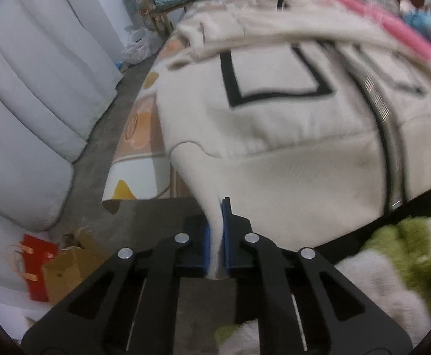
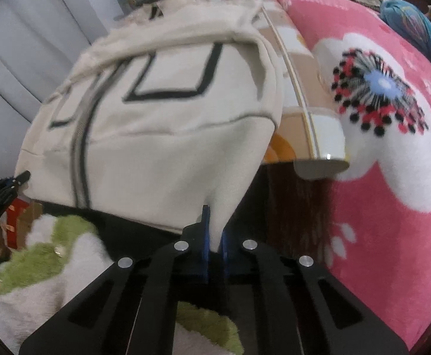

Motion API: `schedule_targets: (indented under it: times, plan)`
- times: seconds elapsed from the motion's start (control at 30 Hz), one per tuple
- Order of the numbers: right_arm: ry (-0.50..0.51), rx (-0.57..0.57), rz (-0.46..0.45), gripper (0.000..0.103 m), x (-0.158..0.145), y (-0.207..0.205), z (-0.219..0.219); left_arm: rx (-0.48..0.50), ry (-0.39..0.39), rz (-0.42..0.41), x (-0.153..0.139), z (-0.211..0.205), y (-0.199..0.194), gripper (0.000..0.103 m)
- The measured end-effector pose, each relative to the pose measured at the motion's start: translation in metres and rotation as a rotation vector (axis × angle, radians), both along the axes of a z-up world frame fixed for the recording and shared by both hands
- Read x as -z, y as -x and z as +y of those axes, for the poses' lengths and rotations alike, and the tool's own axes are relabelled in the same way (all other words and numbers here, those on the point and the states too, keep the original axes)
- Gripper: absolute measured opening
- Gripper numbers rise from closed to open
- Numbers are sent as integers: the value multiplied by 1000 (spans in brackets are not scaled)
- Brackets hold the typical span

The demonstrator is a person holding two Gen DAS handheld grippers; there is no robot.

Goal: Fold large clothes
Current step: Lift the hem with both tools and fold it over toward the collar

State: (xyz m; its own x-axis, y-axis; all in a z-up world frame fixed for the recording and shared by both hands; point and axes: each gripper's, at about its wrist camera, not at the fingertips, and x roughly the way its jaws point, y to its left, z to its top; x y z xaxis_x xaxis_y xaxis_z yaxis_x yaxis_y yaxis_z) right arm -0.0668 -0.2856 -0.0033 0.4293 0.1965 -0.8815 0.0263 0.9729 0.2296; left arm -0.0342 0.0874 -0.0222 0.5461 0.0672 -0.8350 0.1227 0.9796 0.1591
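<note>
Both grippers clamped on the cream zip jacket (image 1: 289,136) hem: left gripper (image 1: 215,236) jaws pinch its near-left corner, right gripper (image 2: 214,236) jaws pinch its near-right corner. Jacket lies spread on the patterned mat (image 1: 138,130), near edge lifted. Pink blanket (image 2: 392,177) to the right.

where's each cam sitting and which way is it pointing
Left wrist view: sits on the left gripper, looking forward and down along its jaws at the cream zip jacket on the patterned mat; the jaws are shut on the jacket's left hem corner.
Right wrist view: sits on the right gripper, looking down at the jacket, the pink flowered blanket to its right; jaws shut on the right hem corner, left gripper visible at the left edge.
Shared: jacket, mat, green and white fluffy rug.
</note>
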Motion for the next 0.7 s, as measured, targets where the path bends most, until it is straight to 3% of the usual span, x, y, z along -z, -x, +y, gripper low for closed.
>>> schedule_targets:
  times: [0.23,0.5,0.7]
  plan:
    - [-159,12,-133,6,-39,-15,-17,24,306,-94,-47,25,-9,5]
    - [-345,96,-197,6,-40,-72,-40,-47,618,-71,-52,62,-68,5]
    - [-418,166,-223,6,-38,-137,-56,-126,700,-51,-36,76,-128,5]
